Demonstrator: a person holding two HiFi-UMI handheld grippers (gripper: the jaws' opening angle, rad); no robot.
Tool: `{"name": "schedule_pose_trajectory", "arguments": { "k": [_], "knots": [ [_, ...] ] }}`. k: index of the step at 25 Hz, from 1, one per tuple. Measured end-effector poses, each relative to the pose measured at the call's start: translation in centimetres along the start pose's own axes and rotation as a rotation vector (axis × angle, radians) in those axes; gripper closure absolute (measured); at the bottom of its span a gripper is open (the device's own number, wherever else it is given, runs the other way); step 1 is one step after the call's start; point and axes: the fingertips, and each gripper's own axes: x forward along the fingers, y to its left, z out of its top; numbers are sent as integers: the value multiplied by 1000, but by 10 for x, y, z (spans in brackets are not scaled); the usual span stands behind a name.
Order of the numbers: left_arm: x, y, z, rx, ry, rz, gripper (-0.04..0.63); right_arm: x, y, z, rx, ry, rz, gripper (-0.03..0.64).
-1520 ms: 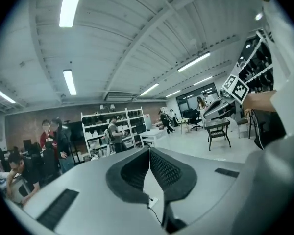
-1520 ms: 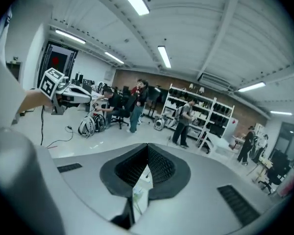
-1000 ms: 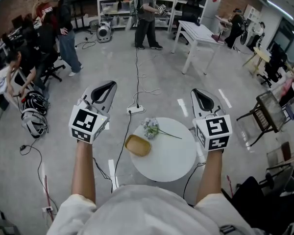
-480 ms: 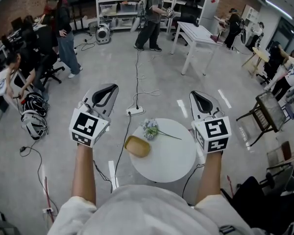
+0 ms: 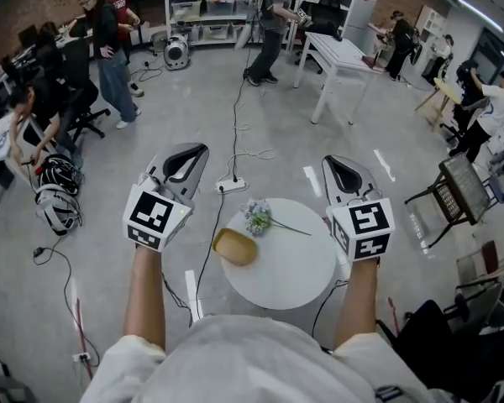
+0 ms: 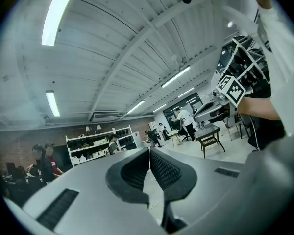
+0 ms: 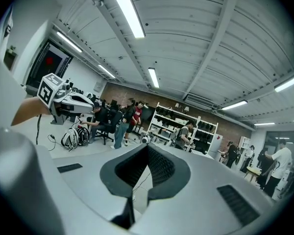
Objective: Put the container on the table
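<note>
A tan, shallow container (image 5: pixel 236 248) lies on the left part of the small round white table (image 5: pixel 294 271), next to a small bunch of flowers (image 5: pixel 259 217). My left gripper (image 5: pixel 199 152) hovers left of the table, above the floor, shut with nothing in it. My right gripper (image 5: pixel 331 164) hangs over the table's right rim, also shut and empty. In the left gripper view the jaws (image 6: pixel 148 151) meet at the tips and point across the room. The right gripper view shows its gripper (image 7: pixel 148 147) shut the same way. Neither gripper touches the container.
A power strip (image 5: pixel 233 187) with a cable runs over the floor just beyond the table. A dark chair (image 5: pixel 454 193) stands at the right, a backpack (image 5: pixel 55 198) at the left. A white desk (image 5: pixel 340 57), shelves and several people fill the back.
Both grippers have held almost still; the left one drifted slightly to the right. People at the back of the room have walked about.
</note>
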Motion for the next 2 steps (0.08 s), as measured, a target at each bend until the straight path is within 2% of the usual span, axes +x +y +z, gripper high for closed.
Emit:
{"name": "schedule_pose_trajectory", "arguments": {
  "k": [2],
  "knots": [
    [3,-1,-2,-2,5,-5,574,3,-2,-2,8,3,3,604]
  ]
}}
